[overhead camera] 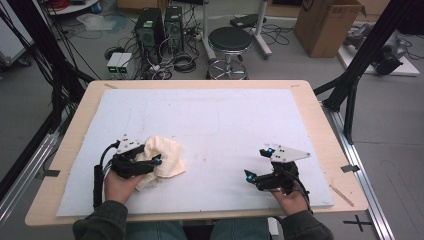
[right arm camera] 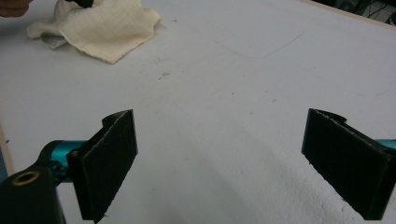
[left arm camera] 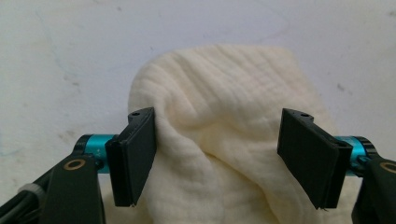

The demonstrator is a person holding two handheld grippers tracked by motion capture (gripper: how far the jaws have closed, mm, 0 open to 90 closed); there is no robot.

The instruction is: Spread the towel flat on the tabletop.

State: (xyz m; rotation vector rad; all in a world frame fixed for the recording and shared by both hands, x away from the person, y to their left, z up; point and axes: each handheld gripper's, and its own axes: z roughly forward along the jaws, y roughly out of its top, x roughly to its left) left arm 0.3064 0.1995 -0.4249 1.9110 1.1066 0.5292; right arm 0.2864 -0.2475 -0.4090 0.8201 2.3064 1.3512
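Broadly, your desk (overhead camera: 310, 107) carries a pale blue-white mat (overhead camera: 220, 120) across nearly its whole top. On the mat's near left lies the cream cloth (overhead camera: 165, 155) — bunched and rumpled, one flat corner spread toward the middle. Your left tongs (overhead camera: 145, 162) sit over it with jaws spread wide; in the left gripper view the cloth (left arm camera: 219, 121) bulges up between them, brushing one jaw, not pinched. Your right tongs (overhead camera: 260, 162) rest on bare mat at the near right — jaws wide apart, holding nothing, well away from the cloth.
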